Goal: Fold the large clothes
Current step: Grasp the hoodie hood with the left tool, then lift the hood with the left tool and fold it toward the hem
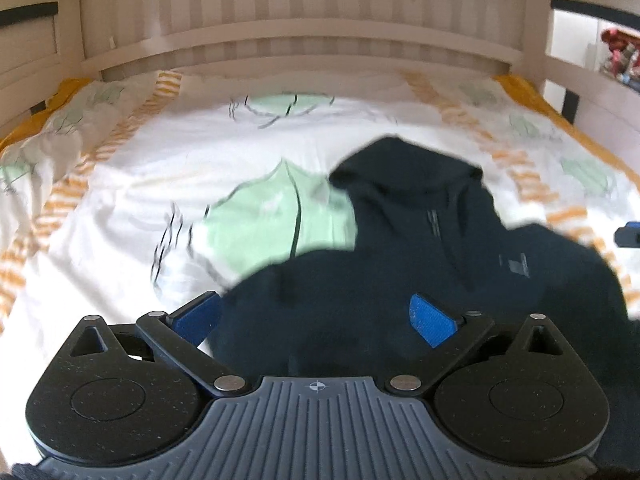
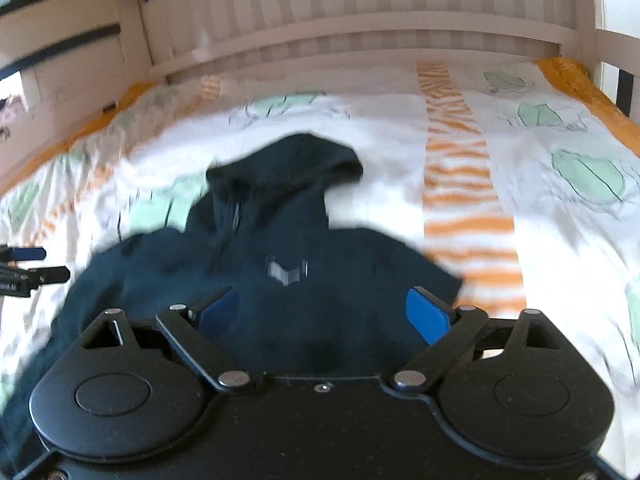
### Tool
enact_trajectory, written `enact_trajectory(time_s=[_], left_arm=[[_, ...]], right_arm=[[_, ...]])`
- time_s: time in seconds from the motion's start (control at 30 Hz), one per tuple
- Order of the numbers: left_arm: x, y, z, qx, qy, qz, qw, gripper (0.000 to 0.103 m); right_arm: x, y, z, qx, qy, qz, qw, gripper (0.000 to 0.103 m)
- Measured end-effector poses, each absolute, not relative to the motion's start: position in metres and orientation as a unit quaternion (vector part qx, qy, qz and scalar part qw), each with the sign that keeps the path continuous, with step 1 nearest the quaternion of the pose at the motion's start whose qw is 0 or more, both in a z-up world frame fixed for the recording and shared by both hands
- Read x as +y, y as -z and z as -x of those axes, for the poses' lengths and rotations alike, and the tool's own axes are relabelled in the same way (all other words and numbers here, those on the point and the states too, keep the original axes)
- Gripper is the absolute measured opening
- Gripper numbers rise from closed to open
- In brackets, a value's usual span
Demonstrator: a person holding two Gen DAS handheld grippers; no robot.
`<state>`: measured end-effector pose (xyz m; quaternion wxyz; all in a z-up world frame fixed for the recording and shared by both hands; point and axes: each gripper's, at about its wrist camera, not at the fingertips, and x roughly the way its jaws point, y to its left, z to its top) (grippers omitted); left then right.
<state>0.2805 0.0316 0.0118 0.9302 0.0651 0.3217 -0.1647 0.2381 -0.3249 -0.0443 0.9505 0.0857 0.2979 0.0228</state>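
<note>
Dark hoodie point(image 2: 280, 280) on patterned bedsheet point(image 2: 560, 208), headboard point(image 2: 360, 32) behind, seemingly unobstructed; fingers apart, empty.

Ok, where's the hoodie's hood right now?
The hood lies on the duvet at the hoodie's far end, pointing toward the slatted headboard; it sits centre-right in the left wrist view, centre-left in the right.

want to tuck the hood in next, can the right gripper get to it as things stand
Probably yes: the right gripper has its jaws open and empty, and the hood lies flat on the duvet straight ahead, nothing over it.
</note>
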Motion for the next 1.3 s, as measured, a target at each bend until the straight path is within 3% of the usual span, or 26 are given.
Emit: enact_trajectory(time_s=[0.2,0.47,0.77,1.1,1.2,1.3], left_arm=[[-0.014,-0.012,-0.35,0.292,0.163,-0.103,0.937,0.101],[-0.064,0.029,-0.421,0.292,0.144,-0.154,0.933,0.101],[-0.087,0.067,-0.456,0.292,0.141,-0.207,0.923,0.102],[-0.117,0.066,-0.477,0.241,0.141,-0.28,0.919,0.101],[-0.118,0.058,-0.483,0.225,0.13,-0.265,0.929,0.101],[-0.093,0.047,-0.498,0.239,0.085,-0.174,0.951,0.101]], right_arm=[[-0.329,0.047,-0.315,0.276,0.005,-0.074,0.958,0.093],[-0.335,0.087,-0.404,0.274,0.042,-0.114,0.954,0.093],[-0.334,0.128,-0.444,0.299,0.061,-0.116,0.945,0.093],[-0.336,0.125,-0.46,0.296,0.061,-0.108,0.947,0.096],[-0.336,0.123,-0.462,0.296,0.06,-0.105,0.947,0.096],[-0.334,0.12,-0.464,0.297,0.062,-0.09,0.949,0.095]])
